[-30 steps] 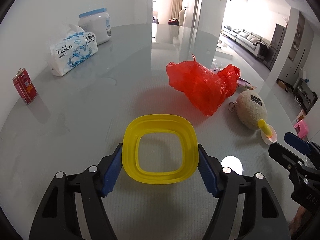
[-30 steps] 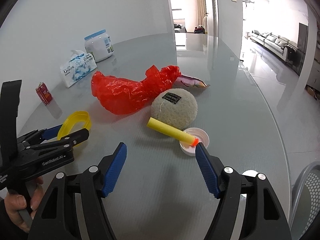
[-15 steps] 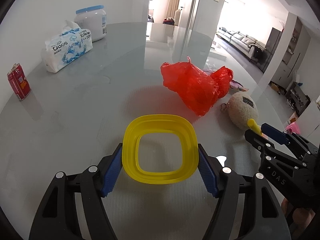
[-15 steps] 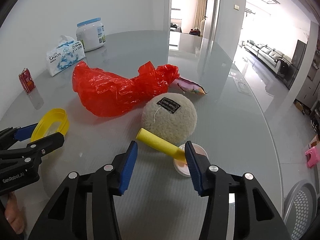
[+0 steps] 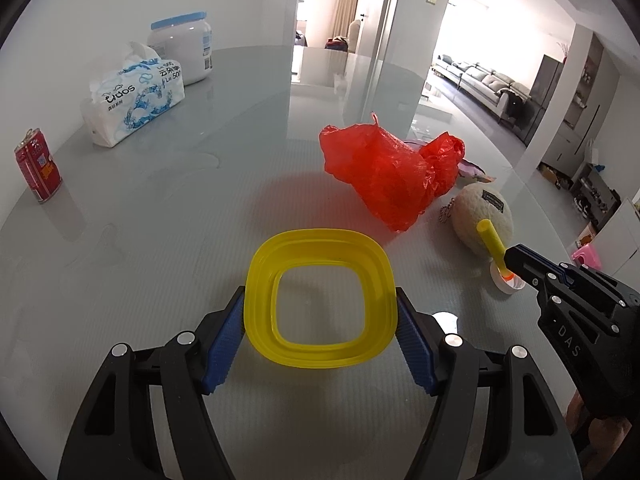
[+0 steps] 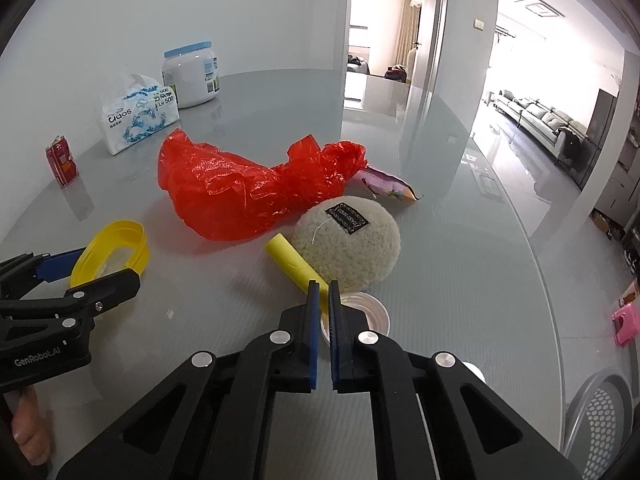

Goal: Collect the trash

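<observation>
My left gripper (image 5: 320,312) is shut on a yellow square plastic ring (image 5: 320,300), held just above the glass table; it also shows in the right wrist view (image 6: 112,252). My right gripper (image 6: 323,296) is shut on the lower end of a yellow foam dart (image 6: 294,262) that leans on a cream plush ball (image 6: 352,244), over a small white cap (image 6: 368,314). From the left wrist view, the dart (image 5: 491,242) and right gripper (image 5: 516,258) show at the right. A crumpled red plastic bag (image 6: 248,192) lies behind.
A red can (image 5: 38,170), a tissue pack (image 5: 132,98) and a white jar (image 5: 184,52) stand at the table's far left. A purple wrapper (image 6: 390,188) lies behind the plush ball. The table edge curves on the right; a mesh bin (image 6: 604,420) is below.
My right gripper moved forward to the dart and its jaws closed on it. My left gripper kept hold of the yellow ring and stayed nearly still.
</observation>
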### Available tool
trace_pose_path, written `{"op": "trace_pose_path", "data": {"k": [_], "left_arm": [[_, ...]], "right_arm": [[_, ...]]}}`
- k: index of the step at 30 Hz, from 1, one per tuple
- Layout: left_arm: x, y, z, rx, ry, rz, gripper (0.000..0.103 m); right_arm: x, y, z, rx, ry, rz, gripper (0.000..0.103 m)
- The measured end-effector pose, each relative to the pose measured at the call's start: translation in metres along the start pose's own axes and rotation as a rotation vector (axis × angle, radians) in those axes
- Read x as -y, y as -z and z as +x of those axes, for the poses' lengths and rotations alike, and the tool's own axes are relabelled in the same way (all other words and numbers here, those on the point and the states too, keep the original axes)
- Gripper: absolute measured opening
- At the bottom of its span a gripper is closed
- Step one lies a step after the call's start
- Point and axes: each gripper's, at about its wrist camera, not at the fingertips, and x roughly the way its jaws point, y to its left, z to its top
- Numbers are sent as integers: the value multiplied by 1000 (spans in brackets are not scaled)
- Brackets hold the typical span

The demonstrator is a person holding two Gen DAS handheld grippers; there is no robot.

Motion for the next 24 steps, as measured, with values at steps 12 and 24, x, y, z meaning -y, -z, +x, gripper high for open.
{"op": "trace_pose_path", "data": {"k": [12,24], "left_arm": [[-1,0,0,0,5,-4,68],[-3,-1,-2,4,20,-15,68]], "right_arm": [[-8,-2,1,-20,4,-57,5],[-22,-9,12,-29,46,-140,18]]}}
